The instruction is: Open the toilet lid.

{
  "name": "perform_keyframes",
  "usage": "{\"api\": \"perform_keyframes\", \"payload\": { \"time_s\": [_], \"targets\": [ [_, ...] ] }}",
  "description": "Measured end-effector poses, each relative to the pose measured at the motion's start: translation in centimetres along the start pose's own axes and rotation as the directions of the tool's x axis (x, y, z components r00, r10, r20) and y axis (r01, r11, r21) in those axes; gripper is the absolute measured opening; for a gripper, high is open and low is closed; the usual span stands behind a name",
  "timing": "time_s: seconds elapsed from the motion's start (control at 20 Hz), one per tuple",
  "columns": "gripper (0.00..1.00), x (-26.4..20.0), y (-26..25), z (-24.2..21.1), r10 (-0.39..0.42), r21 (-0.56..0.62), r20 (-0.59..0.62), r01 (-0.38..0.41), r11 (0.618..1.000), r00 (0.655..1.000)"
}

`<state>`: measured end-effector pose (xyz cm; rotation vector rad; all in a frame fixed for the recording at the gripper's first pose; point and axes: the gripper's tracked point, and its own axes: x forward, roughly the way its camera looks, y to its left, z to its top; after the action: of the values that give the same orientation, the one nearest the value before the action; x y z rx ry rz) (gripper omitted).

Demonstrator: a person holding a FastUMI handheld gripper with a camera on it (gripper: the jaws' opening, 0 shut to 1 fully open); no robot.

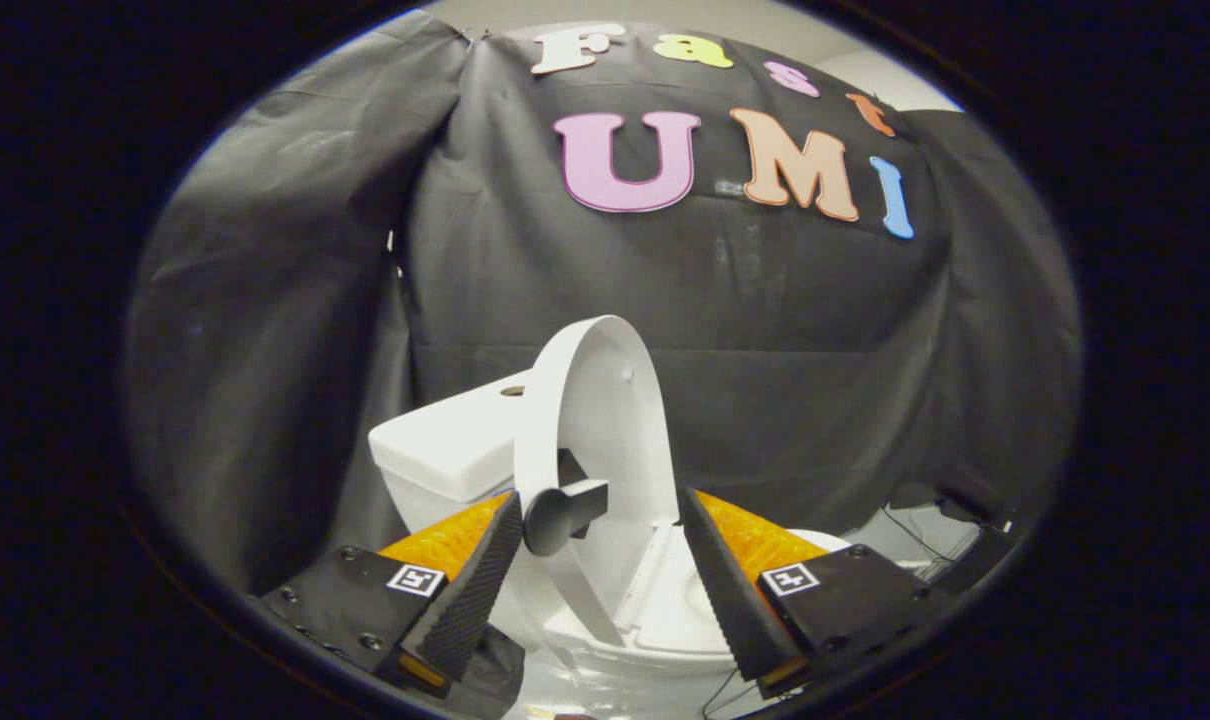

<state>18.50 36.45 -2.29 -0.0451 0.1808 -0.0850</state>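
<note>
A small white toilet stands just ahead of my fingers. Its lid (605,420) is raised nearly upright and leans back toward the white tank (450,450). A dark round knob handle (557,515) sticks out from the lid's edge, close to my left finger (470,590). The seat and bowl (665,610) lie uncovered below, between and beyond the fingers. My gripper (600,520) is open, its fingers spread wide on either side of the lid and handle, touching neither.
Black cloth forms the booth's wall behind and to both sides of the toilet. Thin dark cables (915,535) and a dark box (980,555) lie on the pale floor to the right of the bowl.
</note>
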Motion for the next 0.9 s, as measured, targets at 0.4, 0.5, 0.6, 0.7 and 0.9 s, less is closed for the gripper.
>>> {"api": "perform_keyframes", "payload": {
  "time_s": [0.4,0.5,0.6,0.7,0.9],
  "targets": [
    [0.99,-6.5,-8.6,-2.0,-0.014,-0.05,0.015,0.014,0.999,1.0],
    [0.99,-8.3,-11.6,-1.3,-0.046,-0.055,0.036,0.048,0.997,0.998],
    [0.99,-9.8,-14.4,-0.3,-0.071,-0.053,0.063,0.074,0.996,0.996],
    [0.99,-10.8,-17.4,-0.4,-0.113,-0.056,0.06,0.116,0.992,0.992],
    [0.99,-13.2,-21.4,-1.7,-0.175,-0.044,0.024,0.176,0.983,0.984]
  ]
}}
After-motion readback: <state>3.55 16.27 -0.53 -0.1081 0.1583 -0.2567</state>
